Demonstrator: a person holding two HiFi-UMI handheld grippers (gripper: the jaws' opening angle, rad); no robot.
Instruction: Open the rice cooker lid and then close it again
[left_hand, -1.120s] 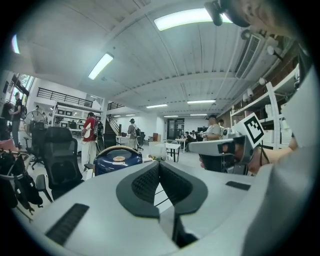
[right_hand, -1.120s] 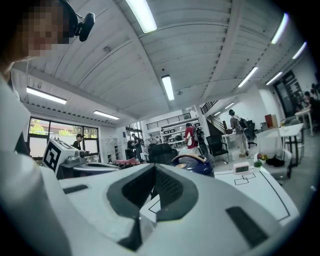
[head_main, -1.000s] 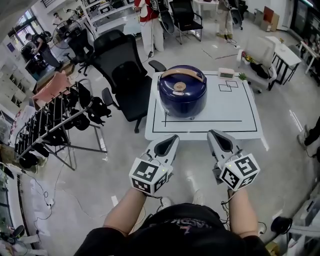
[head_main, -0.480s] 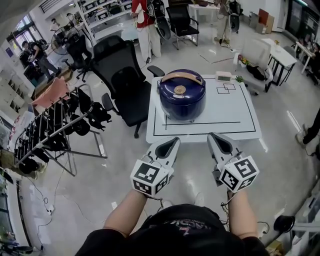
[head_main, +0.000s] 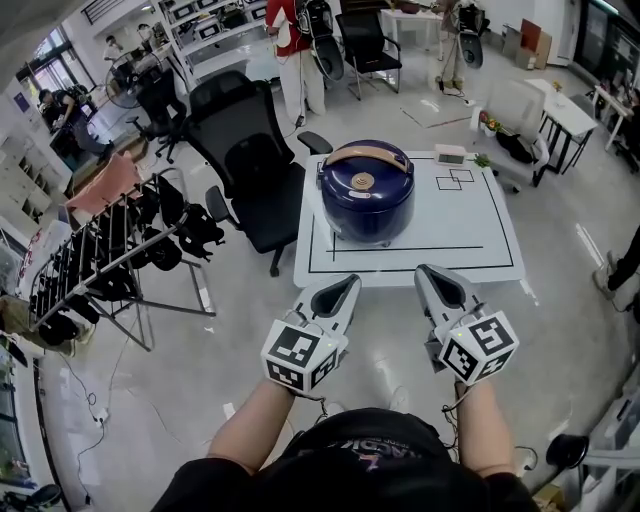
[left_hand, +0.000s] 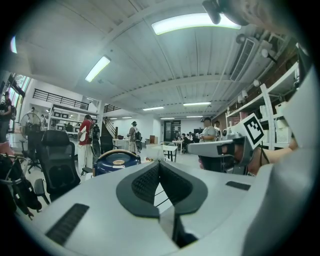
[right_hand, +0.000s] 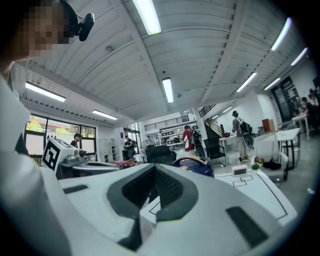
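Hardly anything has shifted since the earlier frame. Both grippers hang where they were, short of the worktop's (head_main: 470, 215) near edge, and only the room has slid a touch in the head view, as if the person's head tipped.

From where I stand, the blue rice cooker (head_main: 367, 195) sits on the left half of the worktop, back from the near edge and closer to the left edge than the right. Its lid (head_main: 350, 180) is down, with the tan carrying handle (head_main: 366, 154) folded over the top, long axis running side to side, parallel to the near edge. A closed lid suits a cooker waiting to be opened as well as one already opened and shut again; I cannot tell which from this.

The left gripper (head_main: 345, 283) has its fingers (left_hand: 147, 182) pressed together on nothing. The right gripper (head_main: 428, 272) is the same, fingers (right_hand: 167, 190) closed and empty. Both point roughly level toward the worktop.

The relation that matters is this: the cooker lies straight ahead of the person, beyond the near edge and well apart from both grippers, on a line between the two sets of fingers but closer to the left gripper's side. In the left gripper view it shows just left of the fingers, in the right gripper view just right of them. A small clock (head_main: 452, 153) stands at the far edge.
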